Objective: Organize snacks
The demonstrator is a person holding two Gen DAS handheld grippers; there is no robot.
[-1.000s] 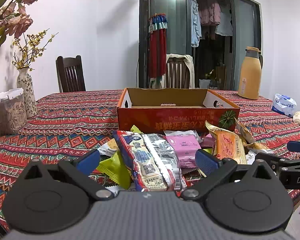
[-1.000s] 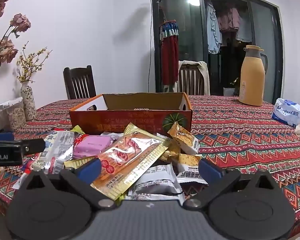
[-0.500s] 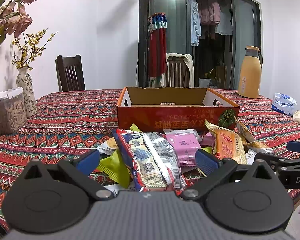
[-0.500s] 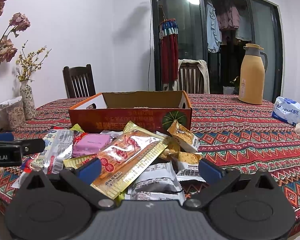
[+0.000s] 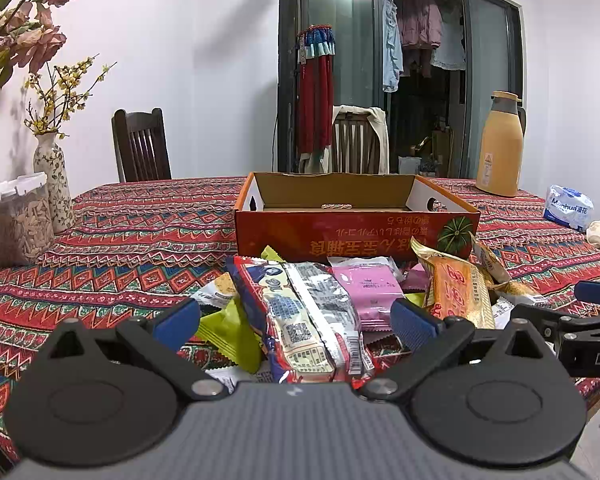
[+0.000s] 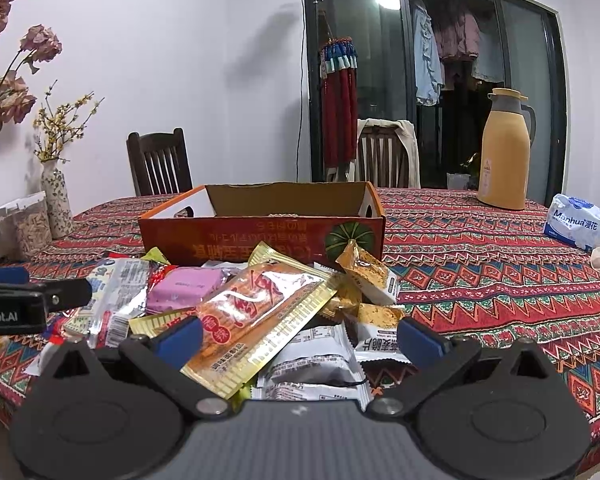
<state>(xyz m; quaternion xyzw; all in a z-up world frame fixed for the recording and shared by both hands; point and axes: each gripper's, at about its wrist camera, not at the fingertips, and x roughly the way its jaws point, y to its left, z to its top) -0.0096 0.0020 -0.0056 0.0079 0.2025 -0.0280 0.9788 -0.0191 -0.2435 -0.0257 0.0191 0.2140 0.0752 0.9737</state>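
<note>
A pile of snack packets lies at the table's near edge in front of an open orange cardboard box (image 5: 352, 236) (image 6: 260, 236). In the left wrist view a long blue-and-silver packet (image 5: 308, 320) lies between the fingers of my open, empty left gripper (image 5: 296, 322), with a pink packet (image 5: 370, 294) and a green packet (image 5: 230, 334) beside it. In the right wrist view a long orange-and-gold packet (image 6: 256, 320) lies between the fingers of my open, empty right gripper (image 6: 300, 338), over white packets (image 6: 312, 368). Each gripper hovers just short of the pile.
The table has a red patterned cloth (image 5: 140, 248). A vase (image 5: 54, 184) and a clear container (image 5: 16, 220) stand at the left. A tan thermos (image 6: 504, 152) and a white tissue pack (image 6: 576, 222) stand at the right. Chairs stand behind the table.
Both grippers have dipped very slightly; the scene sits a little higher in view. Nothing was gripped or moved.
</note>
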